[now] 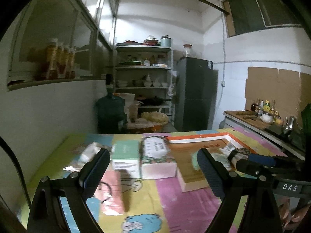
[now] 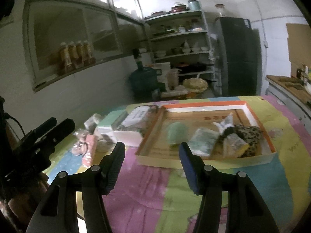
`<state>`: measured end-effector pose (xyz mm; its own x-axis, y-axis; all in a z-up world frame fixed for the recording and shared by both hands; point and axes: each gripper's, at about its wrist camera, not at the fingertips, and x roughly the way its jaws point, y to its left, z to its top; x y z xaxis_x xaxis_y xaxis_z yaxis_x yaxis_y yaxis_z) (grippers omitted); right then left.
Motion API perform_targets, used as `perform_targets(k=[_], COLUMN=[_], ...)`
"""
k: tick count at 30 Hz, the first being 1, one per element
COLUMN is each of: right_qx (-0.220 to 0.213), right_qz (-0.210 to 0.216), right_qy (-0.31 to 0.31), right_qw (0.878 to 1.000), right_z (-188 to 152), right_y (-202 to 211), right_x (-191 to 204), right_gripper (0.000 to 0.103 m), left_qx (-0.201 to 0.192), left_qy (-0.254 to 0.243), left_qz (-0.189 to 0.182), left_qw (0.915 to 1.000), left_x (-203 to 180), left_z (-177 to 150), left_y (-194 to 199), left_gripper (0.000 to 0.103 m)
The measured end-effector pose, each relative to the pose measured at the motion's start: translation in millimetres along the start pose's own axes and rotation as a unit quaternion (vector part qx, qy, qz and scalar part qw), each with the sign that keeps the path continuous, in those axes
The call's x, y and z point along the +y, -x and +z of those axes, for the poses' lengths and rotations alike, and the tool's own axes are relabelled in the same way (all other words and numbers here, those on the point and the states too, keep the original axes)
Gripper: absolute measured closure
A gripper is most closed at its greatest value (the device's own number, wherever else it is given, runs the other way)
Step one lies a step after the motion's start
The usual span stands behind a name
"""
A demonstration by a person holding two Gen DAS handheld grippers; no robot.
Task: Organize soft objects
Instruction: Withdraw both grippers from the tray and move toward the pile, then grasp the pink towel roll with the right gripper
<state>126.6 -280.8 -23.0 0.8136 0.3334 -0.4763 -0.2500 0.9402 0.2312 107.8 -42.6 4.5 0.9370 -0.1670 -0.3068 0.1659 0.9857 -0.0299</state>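
Note:
An orange-rimmed cardboard tray (image 2: 204, 104) lies on the colourful tablecloth (image 2: 147, 190). It holds a green round pad (image 2: 177, 133), a pale flat pack (image 2: 204, 140), a yellow sponge (image 2: 236, 145), leopard-print fabric (image 2: 251, 133) and a white cloth (image 2: 225, 123). Left of the tray lie a floral tissue pack (image 1: 155, 151), a green-and-white box (image 1: 125, 155), a pink pack (image 1: 113, 190) and a crumpled white bag (image 1: 88, 152). My left gripper (image 1: 153, 152) hovers open before the tissue pack. My right gripper (image 2: 152, 145) stands open, holding nothing, at the tray's near left corner.
Behind the table stand a blue water jug (image 1: 109, 110), a shelf rack with dishes (image 1: 142, 68) and a dark fridge (image 1: 196, 95). A counter with bottles and a kettle (image 1: 268, 116) runs along the right. A glazed cabinet with bottles (image 1: 58, 62) hangs on the left wall.

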Motion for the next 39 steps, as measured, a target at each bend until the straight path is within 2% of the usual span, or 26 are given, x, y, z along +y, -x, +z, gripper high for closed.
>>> perform_targets(k=[4,10,12,13,14,23,28,39], right_qx=[0.004,0.012,0.015,0.018,0.021,0.059,0.094,0.141], right_qz=[0.016,0.039,0.046,0.052,0.057,0.090,0.103,0.079], right_qy=[0.009,0.018,0.019,0.021,0.022,0.043,0.049,0.023], right_qw=[1.000,0.999,0.999,0.998,0.998,0.993,0.989,0.987], right_z=[-1.3,-1.2,-1.7,-2.3,-2.8,-11.9,-19.7,-27.6], right_y=[-9.3,-25.0,-29.9,-34.0,-37.6,-78.0,-115.3,-188.3], right_x=[19.0,44.3,51.0,56.2,59.3,100.0,124.1,149.2], right_gripper=[0.044,0.043,0.035,0.028,0.027,0.027,0.027,0.027], left_qx=[0.001,0.006,0.006,0.006,0.006,0.015,0.020,0.049], left_qy=[0.020,0.031,0.036,0.040,0.043,0.072,0.078,0.075], left_qz=[0.005,0.042,0.051,0.055,0.058,0.081,0.088,0.075], left_qw=[0.9998,0.9986,0.9980,0.9976,0.9973,0.9940,0.9928,0.9931], left_x=[24.7,63.2,75.0,84.3,89.7,140.6,158.4,179.5], left_z=[-0.7,-6.5,-8.4,-10.2,-11.2,-29.0,-40.6,-60.8], left_y=[3.8,10.3,13.2,15.1,16.2,20.9,19.8,6.1], left_gripper=[0.011,0.011,0.011,0.012,0.011,0.012,0.012,0.011])
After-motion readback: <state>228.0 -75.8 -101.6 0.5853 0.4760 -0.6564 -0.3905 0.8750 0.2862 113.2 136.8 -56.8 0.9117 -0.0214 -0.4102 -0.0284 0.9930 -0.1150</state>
